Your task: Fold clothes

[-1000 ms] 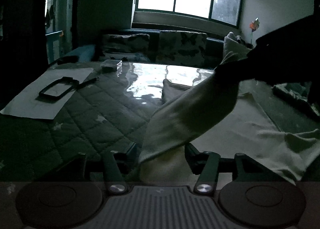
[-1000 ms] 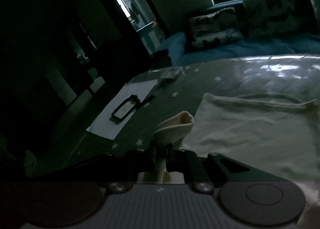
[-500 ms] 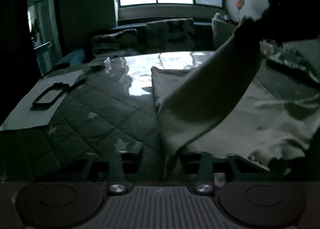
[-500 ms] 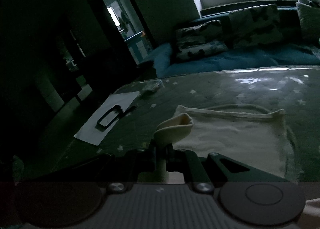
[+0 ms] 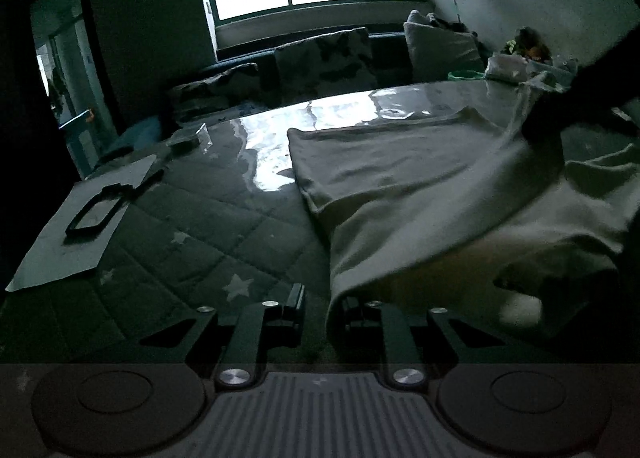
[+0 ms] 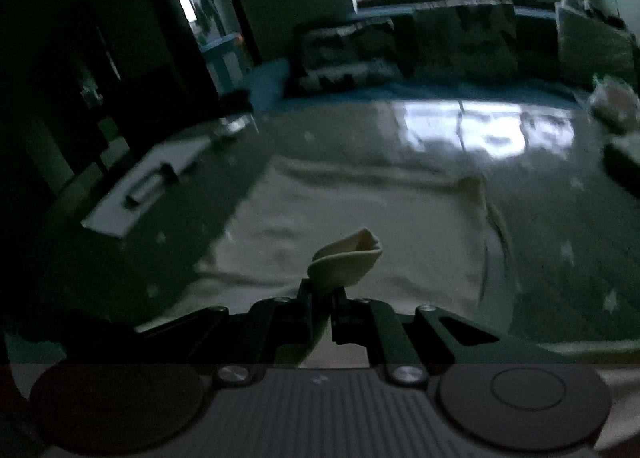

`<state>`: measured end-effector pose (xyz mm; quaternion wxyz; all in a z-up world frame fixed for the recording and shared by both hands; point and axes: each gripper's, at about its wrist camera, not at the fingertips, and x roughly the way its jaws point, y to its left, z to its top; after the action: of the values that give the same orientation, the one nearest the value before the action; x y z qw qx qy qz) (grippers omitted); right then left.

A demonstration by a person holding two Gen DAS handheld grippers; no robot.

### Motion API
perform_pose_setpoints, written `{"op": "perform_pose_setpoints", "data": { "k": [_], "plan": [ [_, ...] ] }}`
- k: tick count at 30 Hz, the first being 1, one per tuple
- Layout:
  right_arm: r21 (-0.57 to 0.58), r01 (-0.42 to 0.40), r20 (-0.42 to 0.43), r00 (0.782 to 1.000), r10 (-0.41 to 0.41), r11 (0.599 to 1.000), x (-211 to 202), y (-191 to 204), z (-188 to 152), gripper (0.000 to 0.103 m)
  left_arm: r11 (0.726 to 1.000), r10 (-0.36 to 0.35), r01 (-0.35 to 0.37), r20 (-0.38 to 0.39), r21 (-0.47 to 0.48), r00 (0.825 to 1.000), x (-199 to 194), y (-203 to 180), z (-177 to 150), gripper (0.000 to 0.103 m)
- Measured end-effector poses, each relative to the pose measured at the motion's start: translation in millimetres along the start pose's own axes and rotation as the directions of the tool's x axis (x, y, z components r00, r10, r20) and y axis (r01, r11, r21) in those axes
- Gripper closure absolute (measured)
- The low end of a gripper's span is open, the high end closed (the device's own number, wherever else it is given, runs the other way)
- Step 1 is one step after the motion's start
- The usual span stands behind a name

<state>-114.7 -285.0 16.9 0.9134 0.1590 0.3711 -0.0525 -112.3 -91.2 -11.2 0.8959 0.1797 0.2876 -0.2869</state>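
Matt cream cloth garment [image 5: 420, 193] lies on glossy quilted cover [image 5: 224, 234].

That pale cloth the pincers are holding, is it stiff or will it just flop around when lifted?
Probably floppy: the cloth sags in soft folds between the left gripper and the right gripper. It likely weighs little, since a pinched corner curls upright. On the glossy table it may slide easily.

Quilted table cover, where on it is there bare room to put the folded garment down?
Bare quilt lies between the white paper with the black frame on it and the garment's near edge. A glossy bare strip runs behind the garment toward the sofa. In the left wrist view, the far right corner is crowded with bags and clutter.
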Motion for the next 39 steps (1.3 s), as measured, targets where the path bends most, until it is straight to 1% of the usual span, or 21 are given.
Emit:
{"op": "perform_pose_setpoints", "data": {
  "k": [2, 3, 4, 5, 6, 9, 11, 13, 16, 18, 20, 22, 24, 29, 30, 34, 37, 39],
  "plan": [
    [0.001, 0.023, -0.031, 0.999, -0.023, 1.000, 7, -5, -9, 0.094, 1.000, -0.001, 0.001, -0.003, 0.006, 1.000, 0, 0, -1, 0.080],
    [0.004, 0.033, -0.046, 0.998, -0.033, 0.999, 10, -8, -14, 0.092, 1.000, -0.005, 0.005, -0.005, 0.006, 1.000, 0, 1, -1, 0.079],
    [0.013, 0.039, -0.062, 0.997, -0.038, 0.999, 13, -11, -18, 0.088, 1.000, -0.009, 0.009, -0.008, 0.006, 1.000, 0, 1, 0, 0.079],
    [0.018, 0.048, -0.076, 0.996, -0.046, 0.999, 15, -13, -21, 0.085, 1.000, -0.016, 0.016, -0.010, 0.001, 1.000, -1, 3, 0, 0.075],
    [0.008, 0.064, -0.081, 0.995, -0.063, 0.998, 15, -14, -24, 0.079, 1.000, -0.024, 0.024, -0.015, -0.002, 1.000, -2, 4, 1, 0.073],
    [-0.028, 0.113, -0.082, 0.990, -0.115, 0.993, 12, -17, -31, 0.077, 0.999, -0.052, 0.052, -0.031, -0.006, 0.998, -7, 7, 1, 0.065],
    [-0.032, 0.144, -0.065, 0.987, -0.146, 0.989, 6, -20, -32, 0.077, 0.998, -0.067, 0.067, -0.037, -0.004, 0.997, -13, 10, 2, 0.063],
    [-0.032, 0.168, -0.036, 0.985, -0.169, 0.985, 0, -23, -31, 0.077, 0.997, -0.081, 0.081, -0.036, -0.004, 0.996, -18, 16, 5, 0.063],
    [-0.051, 0.160, -0.002, 0.987, -0.160, 0.986, -6, -19, -32, 0.077, 0.995, -0.096, 0.096, -0.019, -0.008, 0.995, -25, 21, 16, 0.063],
    [-0.083, 0.134, 0.011, 0.991, -0.133, 0.988, -6, -11, -32, 0.078, 0.994, -0.108, 0.108, 0.000, -0.005, 0.994, -24, 20, 26, 0.063],
    [-0.112, 0.104, 0.002, 0.995, -0.104, 0.988, 1, -2, -35, 0.078, 0.993, -0.117, 0.117, 0.002, -0.006, 0.993, -19, 16, 38, 0.063],
    [-0.132, 0.094, -0.016, 0.995, -0.096, 0.987, 7, 3, -39, 0.078, 0.990, -0.140, 0.140, -0.003, -0.029, 0.990, -13, 16, 50, 0.063],
    [-0.144, 0.091, -0.034, 0.995, -0.096, 0.985, 12, 6, -44, 0.078, 0.988, -0.152, 0.152, 0.013, -0.037, 0.988, -14, 17, 58, 0.063],
    [-0.199, 0.118, -0.067, 0.989, -0.134, 0.973, 18, 7, -54, 0.078, 0.987, -0.157, 0.157, -0.021, -0.022, 0.987, 7, 6, 64, 0.063],
    [-0.200, 0.116, -0.068, 0.989, -0.132, 0.973, 17, 7, -55, 0.078, 0.987, -0.159, 0.158, -0.029, -0.019, 0.987, 11, 3, 65, 0.063],
    [-0.177, 0.110, -0.036, 0.992, -0.118, 0.978, 11, 6, -55, 0.077, 0.987, -0.163, 0.162, -0.058, -0.007, 0.985, 28, -6, 69, 0.063],
    [-0.169, 0.114, -0.049, 0.991, -0.124, 0.979, 15, 4, -58, 0.077, 0.986, -0.165, 0.166, -0.080, 0.001, 0.983, 41, -14, 72, 0.064],
    [-0.159, 0.111, -0.036, 0.992, -0.118, 0.981, 11, 2, -58, 0.077, 0.986, -0.167, 0.168, -0.094, 0.007, 0.981, 49, -18, 74, 0.064]
  ]
}}
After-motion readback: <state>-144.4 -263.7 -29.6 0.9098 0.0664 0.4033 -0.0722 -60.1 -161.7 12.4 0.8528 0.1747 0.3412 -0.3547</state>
